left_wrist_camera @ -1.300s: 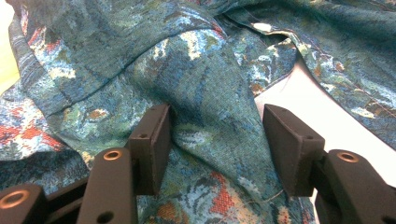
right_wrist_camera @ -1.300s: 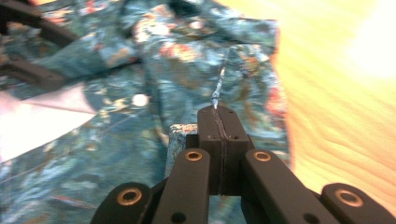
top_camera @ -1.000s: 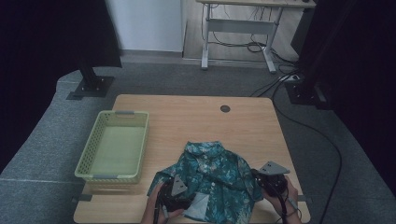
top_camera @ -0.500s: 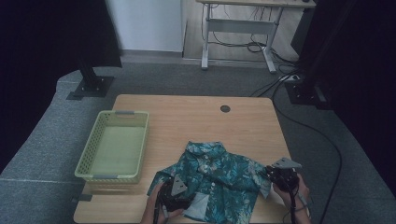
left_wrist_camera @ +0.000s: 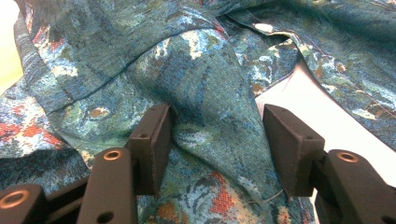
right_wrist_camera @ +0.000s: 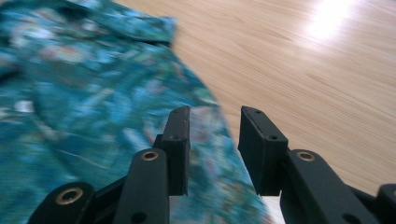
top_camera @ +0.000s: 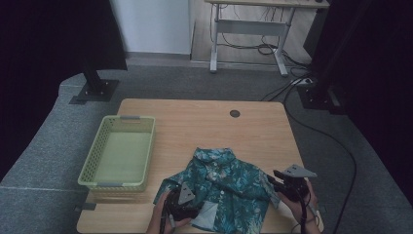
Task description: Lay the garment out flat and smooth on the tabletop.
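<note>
A teal floral shirt (top_camera: 229, 187) lies spread on the near part of the wooden table (top_camera: 195, 122), collar toward the far side. My left gripper (top_camera: 191, 209) rests on the shirt's near left part. In the left gripper view my left gripper (left_wrist_camera: 217, 126) is open, its jaws on either side of a raised fold of the shirt (left_wrist_camera: 210, 84). My right gripper (top_camera: 272, 181) is at the shirt's right edge. It (right_wrist_camera: 215, 121) is open, hovering over the edge of the shirt (right_wrist_camera: 93, 93), with bare table (right_wrist_camera: 303, 70) beside it.
A pale green plastic basket (top_camera: 146, 148) stands empty on the table's left side. A round cable hole (top_camera: 234, 113) sits near the far edge. Behind the table are a desk frame (top_camera: 248, 29) and dark stands; a black cable (top_camera: 341, 151) runs along the floor at right.
The bunched shirt has been pulled out flatter toward the right. My right gripper moved right along with the shirt's right side. The left gripper has stayed nearly still.
</note>
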